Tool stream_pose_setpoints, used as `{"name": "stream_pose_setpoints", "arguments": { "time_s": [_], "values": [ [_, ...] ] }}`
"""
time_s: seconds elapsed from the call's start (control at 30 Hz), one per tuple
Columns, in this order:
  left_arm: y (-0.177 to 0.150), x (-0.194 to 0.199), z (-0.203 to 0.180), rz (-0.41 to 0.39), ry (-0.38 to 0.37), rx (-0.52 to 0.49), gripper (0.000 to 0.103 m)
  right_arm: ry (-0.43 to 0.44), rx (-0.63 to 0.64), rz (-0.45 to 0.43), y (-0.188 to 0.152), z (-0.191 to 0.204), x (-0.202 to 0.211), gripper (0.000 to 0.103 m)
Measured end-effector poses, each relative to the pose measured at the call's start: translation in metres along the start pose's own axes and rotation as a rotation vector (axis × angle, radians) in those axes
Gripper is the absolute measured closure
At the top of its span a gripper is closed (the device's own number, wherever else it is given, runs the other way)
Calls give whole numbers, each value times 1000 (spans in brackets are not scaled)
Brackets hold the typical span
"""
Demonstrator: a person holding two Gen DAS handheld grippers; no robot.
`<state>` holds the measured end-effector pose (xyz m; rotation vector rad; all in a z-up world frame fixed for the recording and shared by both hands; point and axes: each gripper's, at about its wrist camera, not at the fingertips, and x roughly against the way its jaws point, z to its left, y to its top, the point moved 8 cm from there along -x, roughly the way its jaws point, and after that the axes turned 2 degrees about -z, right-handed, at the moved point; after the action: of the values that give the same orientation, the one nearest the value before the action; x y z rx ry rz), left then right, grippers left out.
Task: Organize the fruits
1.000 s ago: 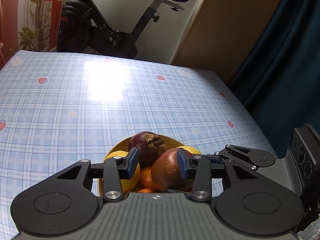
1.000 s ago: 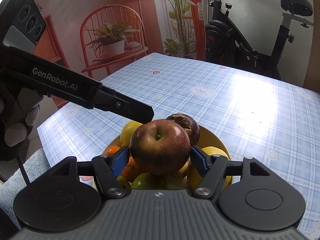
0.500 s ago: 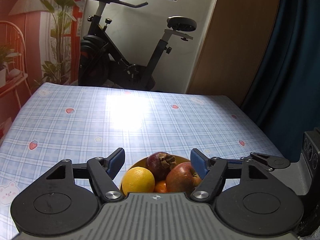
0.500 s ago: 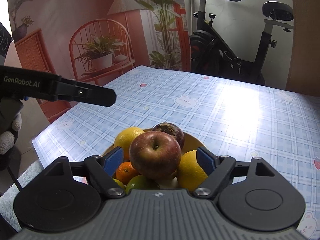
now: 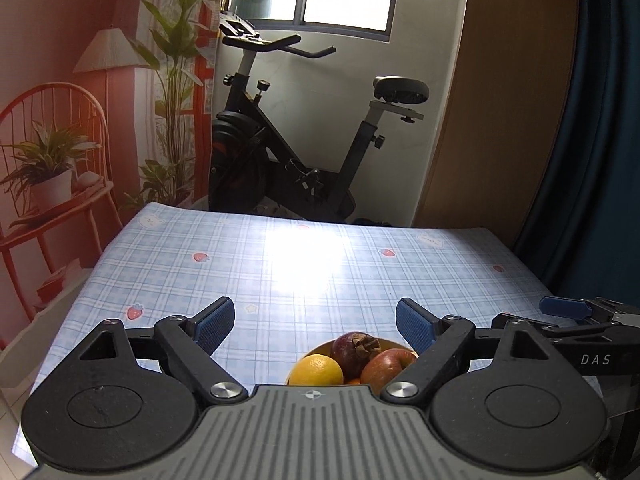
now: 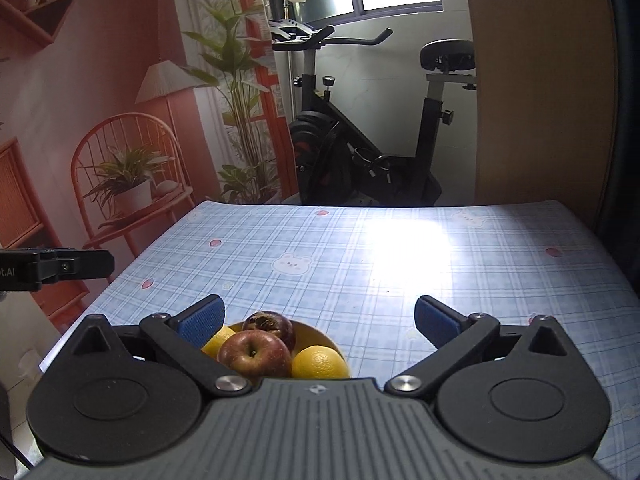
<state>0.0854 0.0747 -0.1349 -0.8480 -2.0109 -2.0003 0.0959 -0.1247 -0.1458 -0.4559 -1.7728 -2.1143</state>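
Currently both sets of jaws are spread wide and hold nothing. Left gripper and right gripper both hang above the bench, with the yellow bowl low in each view, partly behind the gripper bodies.

Bowl contents: red apple on top, mangosteen just behind it and touching, 2 yellow citrus fruits, 1 on each side. Left view shows the same pile: apple, mangosteen, lemon-like citrus, with a sliver of orange fruit underneath.

Key relation: the pile sits below and ahead of both jaws, off-centre toward the right finger in the left view and toward the left finger in the right view. Neither looks clearly nearer. Apple stem points up, no long axis to align.

Text: "DAS" on the right gripper's side in the left view; partial "ot.AI" on the left gripper at the right view's edge.
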Motion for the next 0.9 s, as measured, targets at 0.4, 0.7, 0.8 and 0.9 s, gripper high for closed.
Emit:
{"name": "stream_pose_setpoints", "arguments": {
  "time_s": [0.4, 0.7, 0.8, 0.9],
  "values": [
    [19, 37, -9, -63, 33, 5, 11, -66, 47, -45, 22, 14, 36, 0],
    [26, 54, -17, -115, 54, -22, 10, -75, 66, -78, 26, 22, 46, 0],
    [26, 56, -19, -121, 60, -29, 10, -76, 62, -85, 26, 21, 48, 0],
    [24, 59, -19, -125, 69, -31, 10, -78, 58, -91, 28, 20, 48, 0]
  ]
}}
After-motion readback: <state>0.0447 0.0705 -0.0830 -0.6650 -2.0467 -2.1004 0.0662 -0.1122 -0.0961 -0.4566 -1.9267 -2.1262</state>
